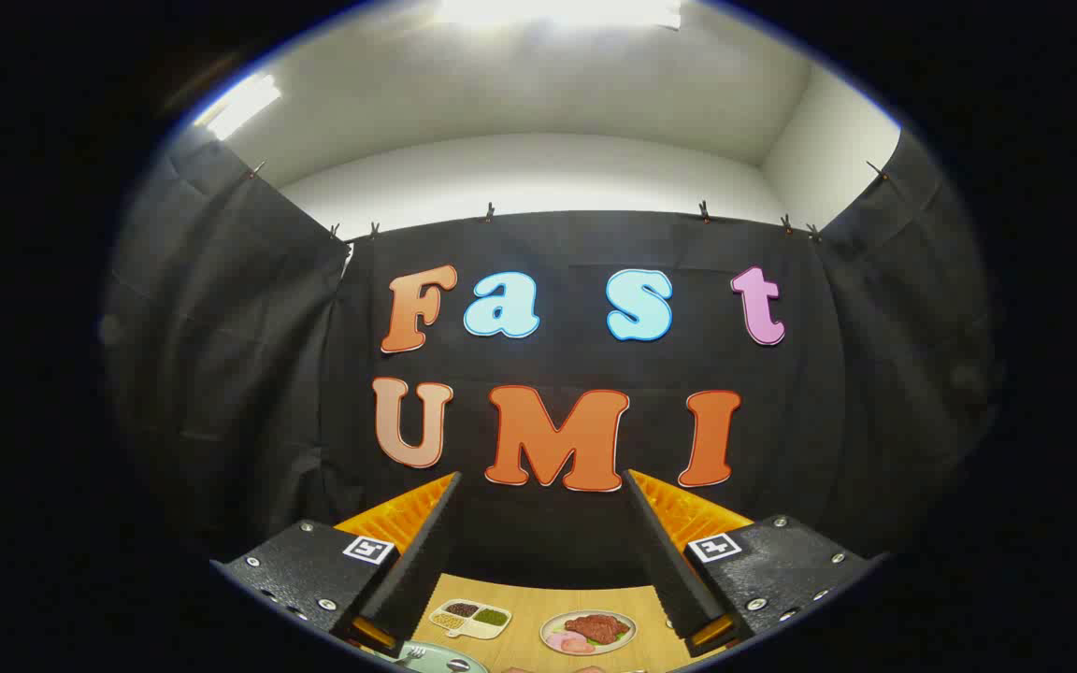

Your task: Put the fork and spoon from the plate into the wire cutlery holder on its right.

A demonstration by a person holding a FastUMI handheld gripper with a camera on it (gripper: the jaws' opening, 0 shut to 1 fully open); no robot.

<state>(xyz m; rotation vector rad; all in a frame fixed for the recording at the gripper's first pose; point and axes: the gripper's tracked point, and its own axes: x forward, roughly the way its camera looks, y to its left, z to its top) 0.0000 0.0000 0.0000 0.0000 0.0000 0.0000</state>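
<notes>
Hovering high with my fingers [538, 561] apart and empty, I'd tip down toward the plate [440, 659] on the bench [529, 608] (fork [410, 654] first, probably) before closing.

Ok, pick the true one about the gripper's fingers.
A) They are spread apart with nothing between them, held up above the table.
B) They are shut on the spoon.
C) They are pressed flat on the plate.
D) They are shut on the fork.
A: the gripper has its fingers wide apart with only the booth wall between them, while the plate with the fork lies low on the wooden table.
</notes>
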